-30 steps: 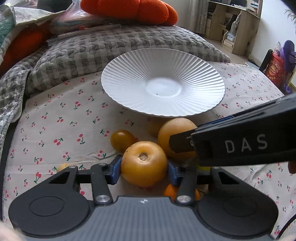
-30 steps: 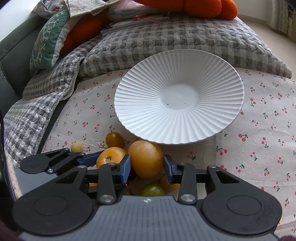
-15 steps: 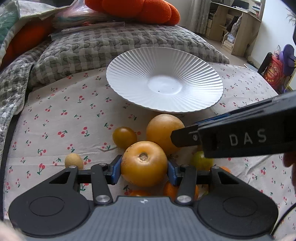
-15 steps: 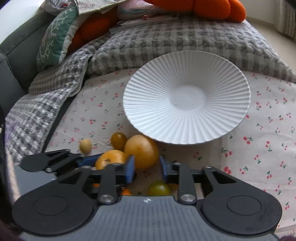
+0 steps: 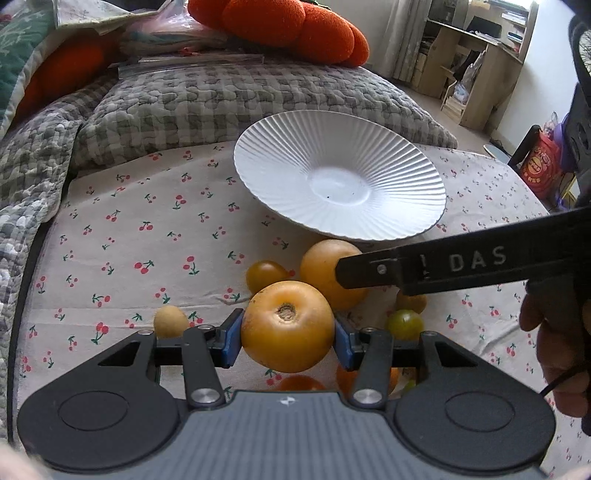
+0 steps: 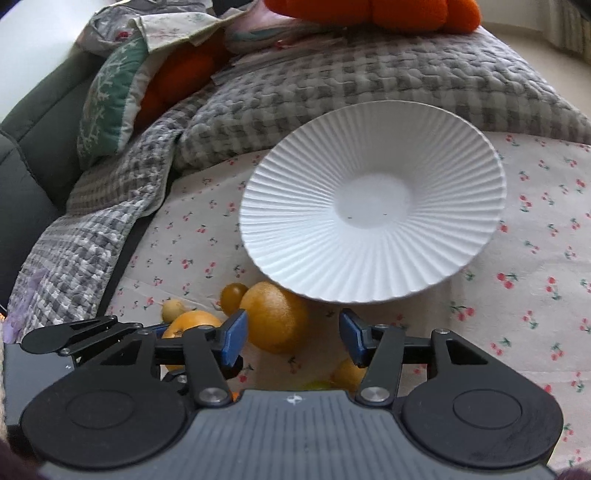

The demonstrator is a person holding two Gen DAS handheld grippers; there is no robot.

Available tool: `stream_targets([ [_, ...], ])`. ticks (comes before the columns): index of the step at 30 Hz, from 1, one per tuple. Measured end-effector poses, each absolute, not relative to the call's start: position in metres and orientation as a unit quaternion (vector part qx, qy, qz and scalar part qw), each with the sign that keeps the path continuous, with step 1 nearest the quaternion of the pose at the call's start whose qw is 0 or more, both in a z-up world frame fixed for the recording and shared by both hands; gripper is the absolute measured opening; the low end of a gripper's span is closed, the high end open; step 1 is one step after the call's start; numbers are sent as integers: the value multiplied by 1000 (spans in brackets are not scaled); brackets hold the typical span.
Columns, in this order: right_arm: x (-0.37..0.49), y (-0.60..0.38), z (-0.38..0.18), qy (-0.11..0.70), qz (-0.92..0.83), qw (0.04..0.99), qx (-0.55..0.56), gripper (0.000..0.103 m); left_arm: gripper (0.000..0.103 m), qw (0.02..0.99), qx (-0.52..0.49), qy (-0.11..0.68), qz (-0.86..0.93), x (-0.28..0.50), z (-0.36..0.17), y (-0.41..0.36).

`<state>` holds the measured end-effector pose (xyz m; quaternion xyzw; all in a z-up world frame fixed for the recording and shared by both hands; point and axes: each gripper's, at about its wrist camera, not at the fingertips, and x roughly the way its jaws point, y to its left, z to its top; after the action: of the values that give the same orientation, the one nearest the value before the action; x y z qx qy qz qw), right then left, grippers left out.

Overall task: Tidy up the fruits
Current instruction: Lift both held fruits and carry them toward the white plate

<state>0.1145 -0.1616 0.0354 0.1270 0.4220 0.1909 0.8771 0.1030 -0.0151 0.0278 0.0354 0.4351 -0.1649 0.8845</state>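
My left gripper (image 5: 288, 338) is shut on a round orange-yellow fruit (image 5: 287, 325) with its stem scar facing me, held just above the cherry-print cloth. A white ribbed plate (image 5: 340, 173) lies beyond it, empty. A larger orange (image 5: 325, 271) sits under the plate's near rim. My right gripper (image 6: 291, 334) is open and empty; the large orange (image 6: 275, 317) lies just beyond its left finger. The right gripper's side also shows in the left wrist view (image 5: 461, 266).
Loose fruit lies on the cloth: a small yellow tomato (image 5: 266, 275), a pale small fruit (image 5: 170, 320), a green one (image 5: 404, 325), more oranges under the left gripper. Grey checked quilt (image 5: 221, 96) and orange cushion (image 5: 280, 26) lie behind the plate.
My right gripper has let go of the large orange, opened and drawn back and up. My left gripper has lifted and pulled back with its fruit still held.
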Motion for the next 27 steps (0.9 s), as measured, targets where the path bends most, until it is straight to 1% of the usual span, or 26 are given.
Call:
stream_targets([
  [6,122,-149,32,413,210,879,108,51,44,883,33,442,-154,102,26,-9],
  [9,129,-147,30,416,219,875,117,50,44,882,36,445,-151,102,24,-11],
  [11,133,-144,25,426,227,867,126,47,44,882,38,446,-150,101,23,-12],
  [13,133,-136,20,432,230,865,112,46,44,882,37,446,-149,101,24,-11],
  [16,127,-130,22,421,232,873,84,44,44,881,37,450,-143,102,22,-7],
  [21,123,-129,24,418,235,874,79,44,44,878,32,456,-139,100,23,-2],
  [27,118,-133,38,420,240,870,89,43,44,886,24,442,-141,94,36,4],
])
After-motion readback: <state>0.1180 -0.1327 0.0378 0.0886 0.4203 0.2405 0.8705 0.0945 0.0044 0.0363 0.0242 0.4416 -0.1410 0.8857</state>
